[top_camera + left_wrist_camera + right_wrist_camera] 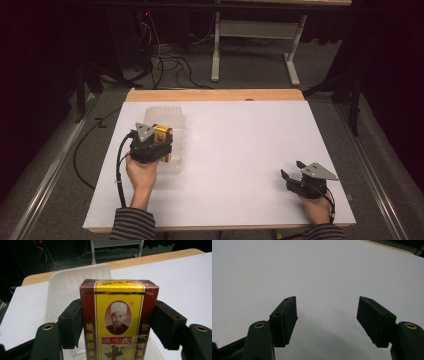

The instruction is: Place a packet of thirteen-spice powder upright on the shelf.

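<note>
The left gripper (161, 142) pinches the box (119, 322) just above the tray (75, 282). If the box bumps the rim, it could tip. The right gripper (327, 315) rests spread wide.

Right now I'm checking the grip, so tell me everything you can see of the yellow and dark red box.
The box is a small upright carton, glossy as if film-wrapped, with a yellow centre panel, dark red side bands with gold Chinese characters, an oval portrait and a red label. The left gripper clamps it by its two narrow sides. It hangs over the near end of the clear plastic tray on the white table.
</note>
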The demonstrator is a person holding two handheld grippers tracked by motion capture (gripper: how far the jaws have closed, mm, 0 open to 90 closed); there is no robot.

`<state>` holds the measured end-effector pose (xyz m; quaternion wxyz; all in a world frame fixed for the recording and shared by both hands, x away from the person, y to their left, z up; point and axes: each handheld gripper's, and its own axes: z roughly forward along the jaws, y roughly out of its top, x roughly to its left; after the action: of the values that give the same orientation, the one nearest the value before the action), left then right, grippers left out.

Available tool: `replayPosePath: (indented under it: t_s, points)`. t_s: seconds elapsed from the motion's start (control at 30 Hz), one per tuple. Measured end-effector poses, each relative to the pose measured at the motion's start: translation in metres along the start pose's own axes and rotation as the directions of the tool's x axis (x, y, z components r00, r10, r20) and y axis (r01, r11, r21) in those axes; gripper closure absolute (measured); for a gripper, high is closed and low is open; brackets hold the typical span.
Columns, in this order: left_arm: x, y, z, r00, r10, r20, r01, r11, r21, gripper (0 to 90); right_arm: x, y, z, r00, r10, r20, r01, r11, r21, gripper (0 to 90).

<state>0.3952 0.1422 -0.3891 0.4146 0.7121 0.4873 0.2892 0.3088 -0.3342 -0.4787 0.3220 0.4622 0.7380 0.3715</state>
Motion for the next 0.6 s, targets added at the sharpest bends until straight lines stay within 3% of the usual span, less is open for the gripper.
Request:
replayPosePath:
  t_s: [0.6]
  points:
    - [-0.0046,-0.0093,-0.0011,0.9998,0.020,0.000,-0.020,0.9997,0.014,32.7,0.0002,-0.0001,0.0000,1.0000,-0.006,-0.001,0.006,1.000,-0.004,33.1]
